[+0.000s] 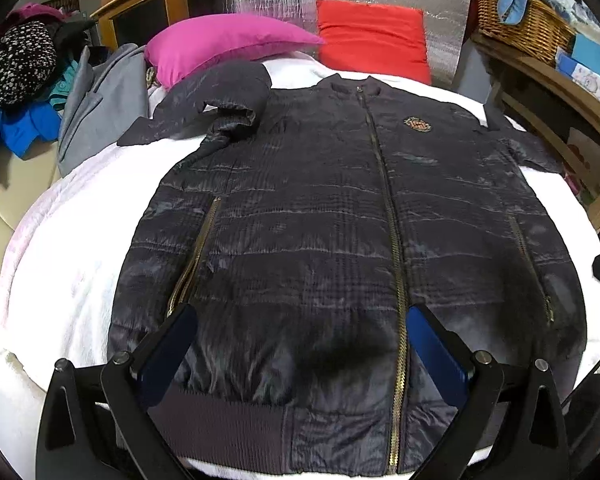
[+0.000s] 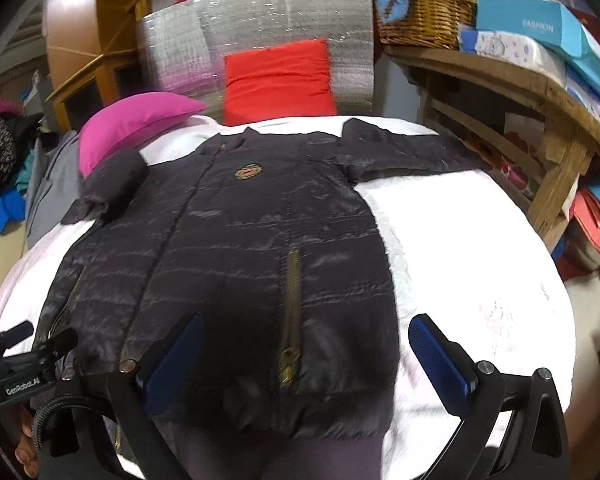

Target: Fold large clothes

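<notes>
From my left wrist camera I count one dark jacket (image 1: pixel 320 220) lying front-up on the white bed (image 1: pixel 72 260), zipped, with three gold zippers showing and one chest badge (image 1: pixel 418 124). My left claw (image 1: pixel 300 344) hangs released above its hem. Two pillows sit behind, one pink pillow (image 1: pixel 224 44) and one red pillow (image 1: pixel 372 40). One sleeve is bunched; the other runs off toward the edge.

From the right wrist camera, my right claw (image 2: pixel 306 356) is spread wide over the jacket's hem corner. The hem bottom is cut off.
</notes>
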`<state>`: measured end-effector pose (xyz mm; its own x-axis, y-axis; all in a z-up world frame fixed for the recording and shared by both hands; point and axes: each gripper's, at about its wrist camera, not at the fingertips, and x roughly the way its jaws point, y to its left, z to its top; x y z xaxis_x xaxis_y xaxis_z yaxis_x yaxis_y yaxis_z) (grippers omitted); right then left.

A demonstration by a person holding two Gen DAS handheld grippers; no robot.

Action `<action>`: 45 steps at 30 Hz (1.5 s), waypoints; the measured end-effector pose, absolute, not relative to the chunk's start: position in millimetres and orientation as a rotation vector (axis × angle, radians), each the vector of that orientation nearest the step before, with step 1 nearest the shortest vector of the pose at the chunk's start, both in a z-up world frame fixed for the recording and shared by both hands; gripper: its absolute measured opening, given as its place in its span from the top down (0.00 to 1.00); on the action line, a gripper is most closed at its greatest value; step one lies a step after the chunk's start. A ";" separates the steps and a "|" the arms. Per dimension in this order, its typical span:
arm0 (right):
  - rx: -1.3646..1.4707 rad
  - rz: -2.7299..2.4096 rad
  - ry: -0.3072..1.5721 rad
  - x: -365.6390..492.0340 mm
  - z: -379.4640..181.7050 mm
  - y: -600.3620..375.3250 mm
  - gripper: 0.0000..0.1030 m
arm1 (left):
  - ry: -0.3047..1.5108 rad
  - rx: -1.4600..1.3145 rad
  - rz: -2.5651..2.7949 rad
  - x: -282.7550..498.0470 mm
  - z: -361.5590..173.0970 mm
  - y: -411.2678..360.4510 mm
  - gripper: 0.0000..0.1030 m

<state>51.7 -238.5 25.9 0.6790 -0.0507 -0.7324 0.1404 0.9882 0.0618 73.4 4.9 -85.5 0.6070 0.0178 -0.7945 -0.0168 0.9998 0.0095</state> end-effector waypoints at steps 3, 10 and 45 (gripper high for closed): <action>0.194 -0.078 0.812 64.1 24.0 -263.2 0.00 | 0.933 0.000 0.011 89.3 -90.8 5.7 0.00; 0.445 -0.036 0.740 112.3 29.6 -349.5 0.00 | 0.917 0.030 0.021 143.7 -97.1 6.3 0.00; 0.374 0.132 0.645 386.2 118.8 -269.2 0.91 | 0.923 -0.011 0.002 195.9 -147.0 21.4 0.00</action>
<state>386.2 -269.2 118.8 0.7933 0.2350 -0.5617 -0.0053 0.9251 0.3796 195.9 21.4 -147.0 0.6031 -0.0030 -0.7976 -0.0064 0.9999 -0.0086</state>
